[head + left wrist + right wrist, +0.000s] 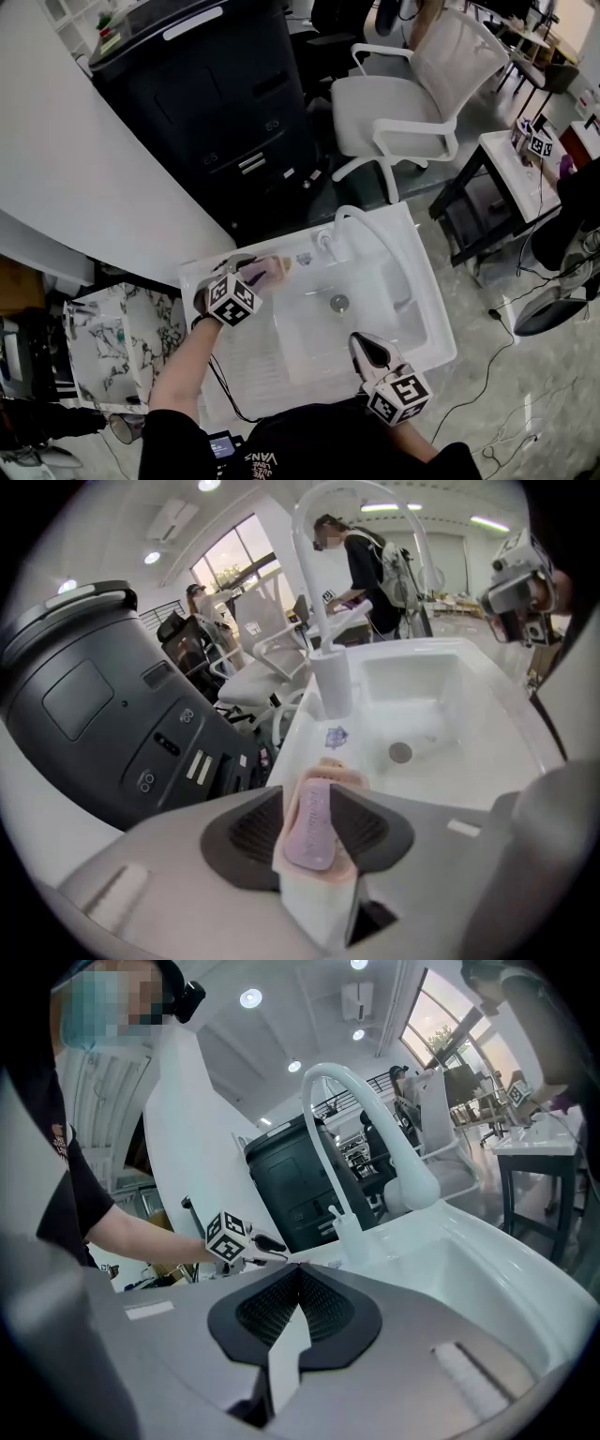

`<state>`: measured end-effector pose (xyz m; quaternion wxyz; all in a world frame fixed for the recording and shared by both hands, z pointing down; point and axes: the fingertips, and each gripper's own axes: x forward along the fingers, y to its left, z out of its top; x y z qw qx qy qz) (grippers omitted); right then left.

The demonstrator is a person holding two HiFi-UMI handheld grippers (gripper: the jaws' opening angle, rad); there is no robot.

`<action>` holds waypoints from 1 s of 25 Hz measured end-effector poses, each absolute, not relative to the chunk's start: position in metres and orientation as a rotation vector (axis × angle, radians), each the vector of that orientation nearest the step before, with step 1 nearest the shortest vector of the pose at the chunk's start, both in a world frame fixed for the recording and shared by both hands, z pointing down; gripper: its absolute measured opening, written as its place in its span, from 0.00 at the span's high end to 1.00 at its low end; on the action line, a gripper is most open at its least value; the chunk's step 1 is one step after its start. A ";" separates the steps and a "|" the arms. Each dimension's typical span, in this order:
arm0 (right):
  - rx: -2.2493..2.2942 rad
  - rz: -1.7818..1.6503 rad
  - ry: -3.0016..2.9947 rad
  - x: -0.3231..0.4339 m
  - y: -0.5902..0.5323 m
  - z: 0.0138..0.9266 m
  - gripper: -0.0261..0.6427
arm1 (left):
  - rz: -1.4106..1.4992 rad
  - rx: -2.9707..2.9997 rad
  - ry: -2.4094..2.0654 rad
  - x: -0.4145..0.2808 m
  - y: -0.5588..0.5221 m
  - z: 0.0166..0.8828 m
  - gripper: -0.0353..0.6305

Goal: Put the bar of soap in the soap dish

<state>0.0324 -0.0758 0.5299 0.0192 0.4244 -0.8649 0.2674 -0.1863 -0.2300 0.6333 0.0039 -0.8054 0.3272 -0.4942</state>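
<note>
Soap bar (312, 825) is clamped edgewise in my left gripper (310, 801), long axis running forward along the jaws. The pink dish (343, 770) shows right under and just past it on the sink's (450, 672) back-left rim; can't tell if they touch. Right gripper (298, 1290) is pinched together on nothing, well apart at the sink front, and the tap (330, 682) stands near beyond the dish.

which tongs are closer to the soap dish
Left. The left tongs hold the soap right at the soap dish; the right tongs sit across the basin, at the sink near rim.
</note>
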 end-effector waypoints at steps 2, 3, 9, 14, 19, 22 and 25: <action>1.309 0.822 -2.688 0.029 -0.075 0.527 0.97 | -1.463 -2.569 1.098 -0.186 -0.227 0.621 0.64; 1.304 0.818 -2.689 0.027 -0.075 0.526 0.97 | -1.418 -2.591 1.135 -0.186 -0.225 0.615 0.64; 1.274 0.785 -2.712 0.019 -0.074 0.521 0.97 | -1.150 -2.655 1.306 -0.187 -0.215 0.572 0.72; 1.252 0.765 -2.721 0.012 -0.070 0.514 0.97 | -0.958 -2.673 1.389 -0.188 -0.200 0.539 0.76; 1.242 0.743 -2.728 0.005 -0.067 0.509 0.97 | -0.823 -2.676 1.444 -0.190 -0.182 0.517 0.81; 1.243 0.727 -2.732 0.002 -0.066 0.506 0.97 | -0.763 -2.668 1.463 -0.192 -0.168 0.508 0.86; 1.253 0.707 -2.726 0.000 -0.065 0.504 0.97 | -0.702 -2.667 1.484 -0.193 -0.156 0.501 0.87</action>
